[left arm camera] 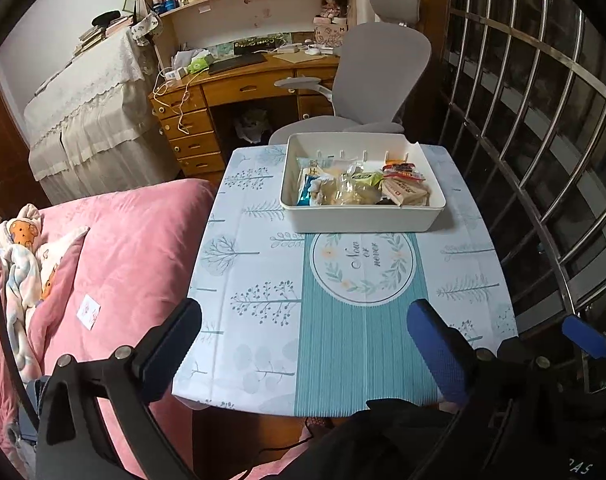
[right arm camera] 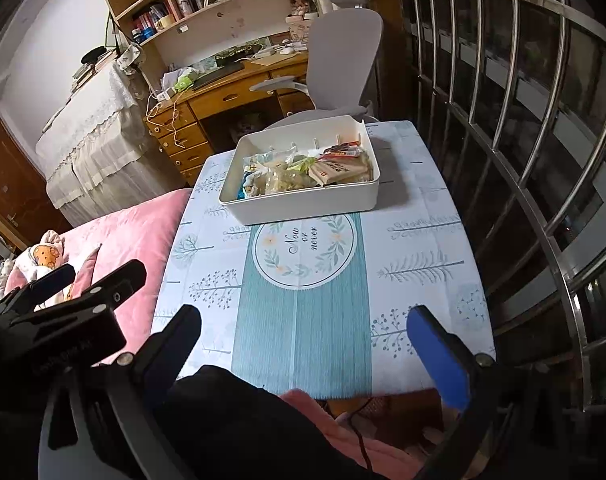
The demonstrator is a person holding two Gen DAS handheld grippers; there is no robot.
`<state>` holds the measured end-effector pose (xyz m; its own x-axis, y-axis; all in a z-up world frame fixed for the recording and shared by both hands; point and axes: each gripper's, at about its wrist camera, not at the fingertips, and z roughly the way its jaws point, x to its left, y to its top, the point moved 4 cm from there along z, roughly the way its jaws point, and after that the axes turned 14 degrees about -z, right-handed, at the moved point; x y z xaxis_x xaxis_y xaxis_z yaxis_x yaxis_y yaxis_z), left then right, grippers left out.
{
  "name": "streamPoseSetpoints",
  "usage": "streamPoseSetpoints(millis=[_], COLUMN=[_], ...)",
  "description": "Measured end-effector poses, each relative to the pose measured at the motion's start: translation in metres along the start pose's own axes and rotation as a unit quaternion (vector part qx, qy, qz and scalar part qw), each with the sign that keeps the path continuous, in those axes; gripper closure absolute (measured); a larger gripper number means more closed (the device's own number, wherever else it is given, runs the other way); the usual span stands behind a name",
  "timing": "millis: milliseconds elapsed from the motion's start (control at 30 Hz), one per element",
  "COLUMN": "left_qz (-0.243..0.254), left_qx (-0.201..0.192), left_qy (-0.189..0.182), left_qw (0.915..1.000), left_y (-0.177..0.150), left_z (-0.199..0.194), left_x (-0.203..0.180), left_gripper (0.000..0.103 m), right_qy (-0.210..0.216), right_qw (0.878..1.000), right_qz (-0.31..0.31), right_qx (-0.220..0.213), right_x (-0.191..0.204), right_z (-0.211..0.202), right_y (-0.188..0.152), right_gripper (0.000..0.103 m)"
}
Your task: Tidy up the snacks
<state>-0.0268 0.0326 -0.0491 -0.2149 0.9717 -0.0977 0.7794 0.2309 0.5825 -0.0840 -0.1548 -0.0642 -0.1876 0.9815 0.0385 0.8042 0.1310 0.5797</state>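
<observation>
A white bin (left arm camera: 363,222) (right arm camera: 303,206) stands at the far end of the table (left arm camera: 255,280) (right arm camera: 415,240), which is covered with a tree-print cloth. It holds several wrapped snacks (left arm camera: 363,186) (right arm camera: 303,174) in blue, clear, green, red and tan wrappers. My left gripper (left arm camera: 305,312) hovers open over the table's near edge, well short of the bin, with nothing between its fingers. My right gripper (right arm camera: 303,316) is also open and empty over the near edge. The left gripper (right arm camera: 95,276) shows at the left of the right wrist view.
A bed with a pink quilt (left arm camera: 123,248) (right arm camera: 143,224) abuts the table's left side. A grey office chair (left arm camera: 379,76) (right arm camera: 339,48) and a wooden desk (left arm camera: 231,88) stand behind the bin. Metal window bars (left arm camera: 543,140) (right arm camera: 523,120) run along the right.
</observation>
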Motion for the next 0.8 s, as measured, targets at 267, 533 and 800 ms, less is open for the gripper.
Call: streamPoseSetpoints(millis=[267,533,800], left_qz=[0.002,0.001,0.001], left_qx=[0.000,0.000,0.000], left_qy=[-0.004,-0.002,0.000], left_qw=[1.0000,1.0000,1.0000], left_y=[0.005,0.010,0.013], left_z=[0.007,0.013,0.016], left_x=[-0.008,-0.013,-0.014], left_gripper=[0.001,0.001,0.001], right_qy=[-0.007,-0.006,-0.001], right_qw=[1.000,1.000,1.000], right_qz=[0.007,0.004,0.004], right_qx=[0.008,0.016,0.021], right_x=[-0.013,-0.019,-0.021], right_z=[0.006,0.014,0.019], right_y=[0.005,0.010,0.013], right_gripper=[0.000,0.000,0.000])
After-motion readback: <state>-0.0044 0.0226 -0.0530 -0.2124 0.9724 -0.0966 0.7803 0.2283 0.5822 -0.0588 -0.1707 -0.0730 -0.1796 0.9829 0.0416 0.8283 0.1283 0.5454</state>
